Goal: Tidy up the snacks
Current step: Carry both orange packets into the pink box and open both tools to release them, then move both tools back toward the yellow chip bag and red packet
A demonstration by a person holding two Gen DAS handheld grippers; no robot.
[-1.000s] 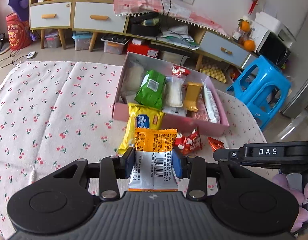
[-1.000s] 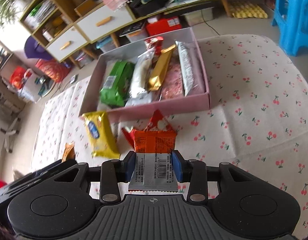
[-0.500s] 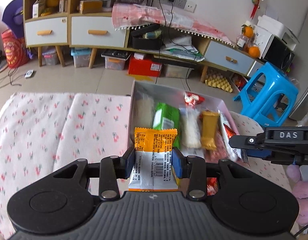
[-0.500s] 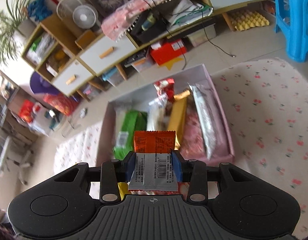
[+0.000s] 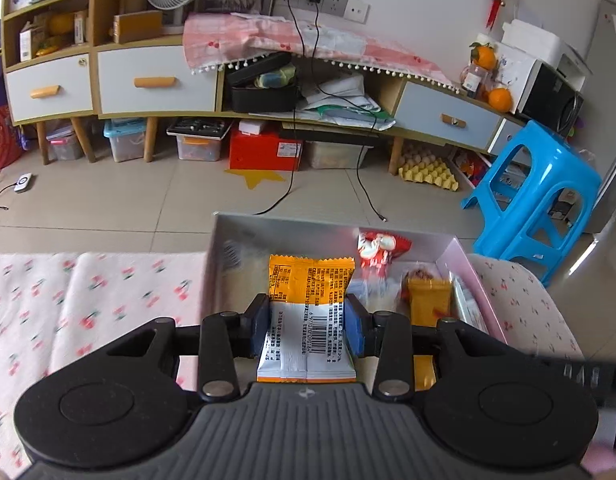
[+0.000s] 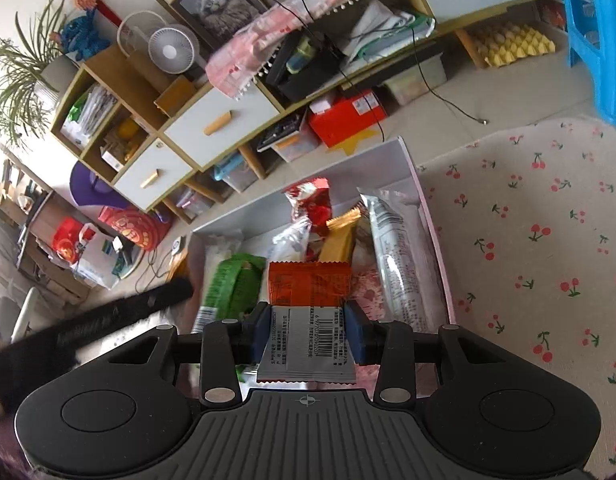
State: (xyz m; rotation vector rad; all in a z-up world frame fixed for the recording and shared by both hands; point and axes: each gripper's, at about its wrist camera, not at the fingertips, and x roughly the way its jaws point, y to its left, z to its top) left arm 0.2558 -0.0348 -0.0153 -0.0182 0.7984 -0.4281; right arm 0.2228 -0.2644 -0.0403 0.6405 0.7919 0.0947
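I had a packet clamped in each claw and was on the carry-and-drop step, both loads hanging over the box. Nearest in the left view, the left gripper (image 5: 308,322) pinched the yellow-orange packet (image 5: 310,312) by its sides, barcode face up, its far end reaching over the box's near-left part. In the right view the right gripper (image 6: 308,326) was likewise closed on the red-orange packet (image 6: 308,308), hanging above the box's near edge, about midway along it.

My judgement: the next move called for lowering each packet into a free gap and only then letting the pads go, with the two rigs kept apart, since the other tool's black body crossed the lower corner of each view, close alongside.

The pink box (image 6: 436,240) sat on the cherry-print cloth (image 6: 548,240), its far wall close to the cloth's far edge. Inside, from left to right in the right view, lay a pale bag in the far-left corner, blurred, then a green packet (image 6: 231,284), a clear wrapper, a gold bar (image 6: 340,240), something pink under it, and a long silver-white packet (image 6: 392,256) along the right wall. A small red wrapper (image 6: 312,200) stood against the far wall. The box already looked crowded.
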